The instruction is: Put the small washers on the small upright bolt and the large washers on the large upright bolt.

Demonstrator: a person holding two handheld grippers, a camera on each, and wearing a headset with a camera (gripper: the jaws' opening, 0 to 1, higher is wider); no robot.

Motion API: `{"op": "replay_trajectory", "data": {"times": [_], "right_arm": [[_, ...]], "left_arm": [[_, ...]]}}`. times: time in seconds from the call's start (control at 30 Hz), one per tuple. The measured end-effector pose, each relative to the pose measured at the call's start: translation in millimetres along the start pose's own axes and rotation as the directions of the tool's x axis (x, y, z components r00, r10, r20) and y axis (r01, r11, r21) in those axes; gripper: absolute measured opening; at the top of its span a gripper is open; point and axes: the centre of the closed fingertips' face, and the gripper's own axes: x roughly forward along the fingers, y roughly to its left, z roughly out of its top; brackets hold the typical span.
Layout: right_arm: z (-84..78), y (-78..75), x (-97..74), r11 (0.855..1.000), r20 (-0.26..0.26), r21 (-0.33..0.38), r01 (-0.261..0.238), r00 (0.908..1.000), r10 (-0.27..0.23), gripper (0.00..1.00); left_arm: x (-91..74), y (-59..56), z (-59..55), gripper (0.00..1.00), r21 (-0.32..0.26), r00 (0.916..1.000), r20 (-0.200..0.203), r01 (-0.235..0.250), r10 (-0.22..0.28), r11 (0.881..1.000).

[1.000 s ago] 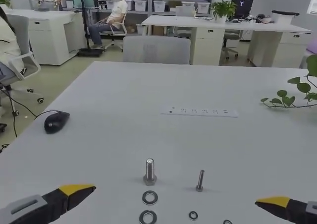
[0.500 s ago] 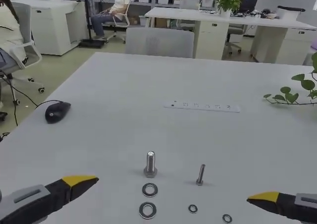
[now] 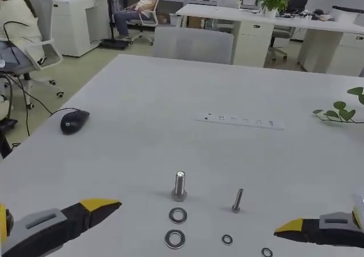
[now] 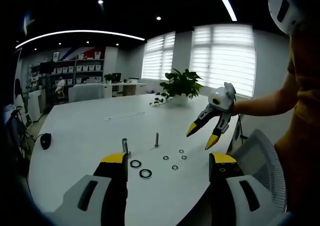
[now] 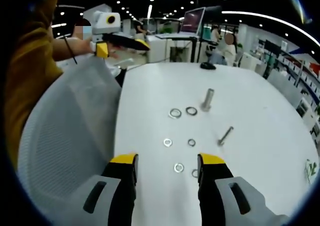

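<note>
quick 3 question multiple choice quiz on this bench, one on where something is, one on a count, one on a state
1. Where do the large washers lie relative to the large bolt?
A. threaded on it
B. flat on the table, on the person's side of it
C. leaning against it

2. How many small washers are there?
A. two
B. four
C. six

3. How are the left gripper and right gripper?
A. both open, holding nothing
B. left shut on a washer
C. both shut, empty

Key:
1 B, the head view shows both rings flat on the table just short of the bolt.
2 B, the right gripper view shows four small rings.
3 A, in each gripper view the fingers stand wide apart with nothing held.
</note>
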Motion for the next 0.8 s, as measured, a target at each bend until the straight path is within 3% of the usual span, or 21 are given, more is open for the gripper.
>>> {"op": "replay_trajectory", "data": {"times": [0.2,0.47,0.67,0.8], "right_arm": [[-12.9,-1.7,7.0,0.998,-0.110,-0.044,-0.050,0.9929,0.045,0.48],[-16.5,-4.0,17.0,0.990,-0.181,-0.108,-0.095,0.9806,0.075,0.47],[-24.1,-3.7,25.7,0.974,-0.271,-0.165,-0.155,0.9566,0.106,0.45],[-31.7,-2.8,32.2,0.962,-0.332,-0.189,-0.196,0.9348,0.125,0.43]], "left_arm": [[-2.4,2.4,1.4,0.66,0.002,0.9999,0.003,-0.010,0.010,1.000],[-2.9,2.3,0.7,0.66,-0.005,0.9999,0.006,-0.016,0.016,1.000],[-2.0,-0.5,-1.2,0.66,-0.012,0.9999,0.005,-0.013,0.013,1.000],[-2.1,-0.1,-0.9,0.66,-0.014,0.9998,0.007,-0.019,0.019,1.000]]}}
